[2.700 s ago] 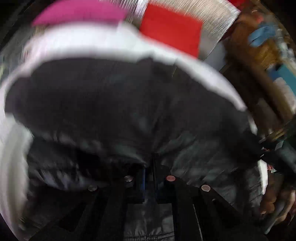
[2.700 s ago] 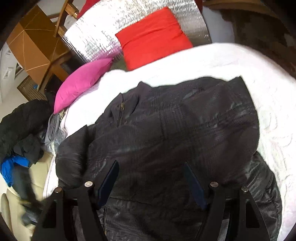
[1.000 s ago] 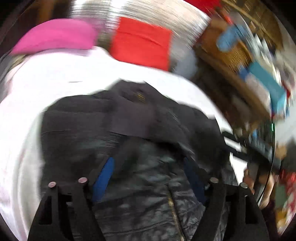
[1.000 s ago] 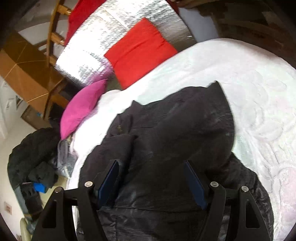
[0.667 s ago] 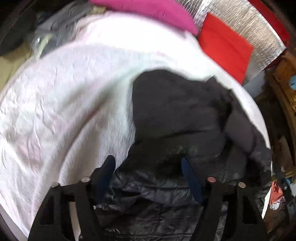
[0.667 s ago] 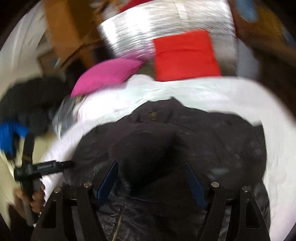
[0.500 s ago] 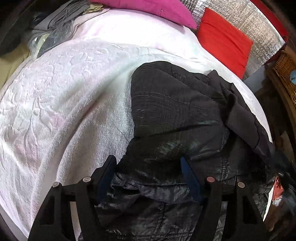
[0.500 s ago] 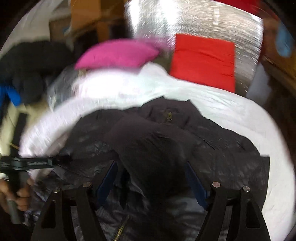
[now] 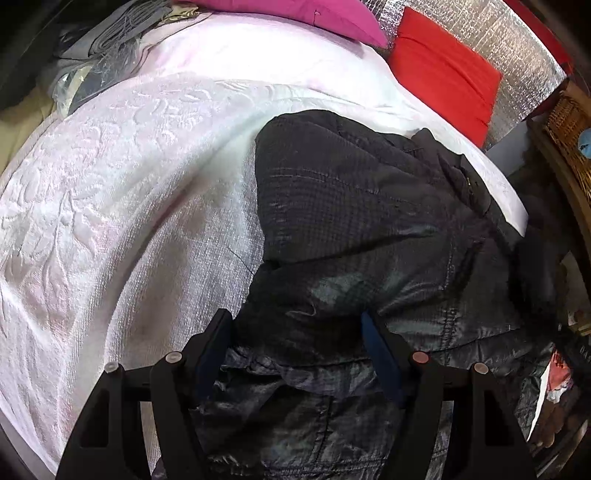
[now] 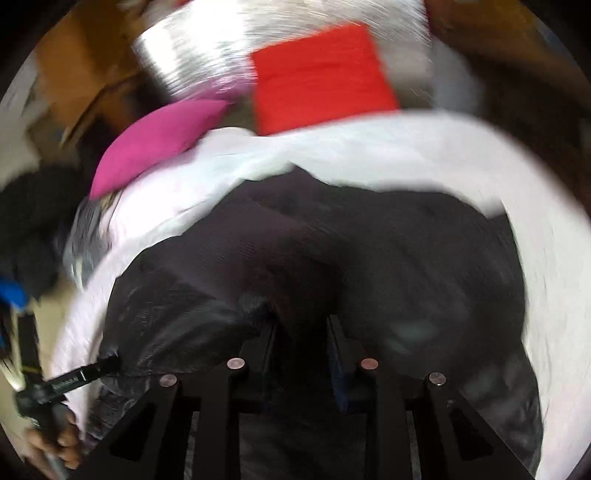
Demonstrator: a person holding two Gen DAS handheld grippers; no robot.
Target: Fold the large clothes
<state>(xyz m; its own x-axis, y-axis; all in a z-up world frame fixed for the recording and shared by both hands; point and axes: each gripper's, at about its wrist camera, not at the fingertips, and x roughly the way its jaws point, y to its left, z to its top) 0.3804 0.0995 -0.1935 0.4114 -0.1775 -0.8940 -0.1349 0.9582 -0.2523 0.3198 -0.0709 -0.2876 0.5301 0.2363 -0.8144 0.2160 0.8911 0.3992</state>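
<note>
A large black jacket [image 9: 351, 206] lies on the white bedspread [image 9: 129, 184], with one part folded over its middle. My left gripper [image 9: 295, 325] is low over the jacket's left edge. Its jaws stand wide, with shiny fabric lying loosely between them. The right wrist view is blurred by motion. There my right gripper [image 10: 301, 325] sits at the near middle of the jacket [image 10: 406, 258]. Its jaws are closing, narrow around a dark fold of fabric. At the lower left of that view, a hand [image 10: 55, 443] holds the left gripper's fingers [image 10: 85, 374] at the jacket's edge.
A pink pillow [image 9: 295, 14] and a red pillow [image 9: 443, 70] lean at the head of the bed against a silver foil board [image 9: 480, 37]. Grey clothes [image 9: 110, 29] lie at the far left. A wicker basket [image 9: 569, 122] stands on the right.
My right gripper's jaws went from wide apart to narrow around a jacket fold as it swung across the bed. My left gripper sank to the jacket's left edge, then held still.
</note>
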